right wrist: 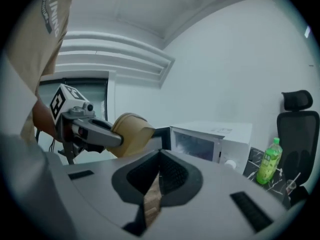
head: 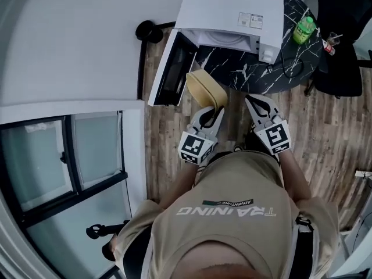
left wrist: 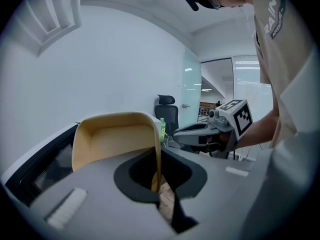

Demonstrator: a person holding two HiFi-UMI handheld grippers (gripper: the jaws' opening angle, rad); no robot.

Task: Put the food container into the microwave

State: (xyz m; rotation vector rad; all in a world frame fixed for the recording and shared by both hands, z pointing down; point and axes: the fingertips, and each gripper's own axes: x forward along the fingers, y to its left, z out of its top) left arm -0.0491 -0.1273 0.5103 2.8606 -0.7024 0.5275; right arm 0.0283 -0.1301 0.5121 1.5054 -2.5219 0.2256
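**Container held at the open microwave, one push short of the cavity**

On the black marble table [head: 256,68] the white microwave [head: 232,10] stands with its door [head: 171,68] swung out to the left, leaving the cavity open toward me. The tan food container [head: 206,90] hangs in the air just near of that opening and is not yet inside. It is tipped up on its side, with its hollow facing back toward me. My left gripper [head: 212,114] carries it, jaws pinched on one thin wall at the rim, so the container stands out beyond the jaws with the cavity straight ahead on the far side. I judge the next move to be a forward push, with the container levelled as it goes. My right gripper [head: 254,102] waits just to the right, jaws closed on nothing and well clear of the container.
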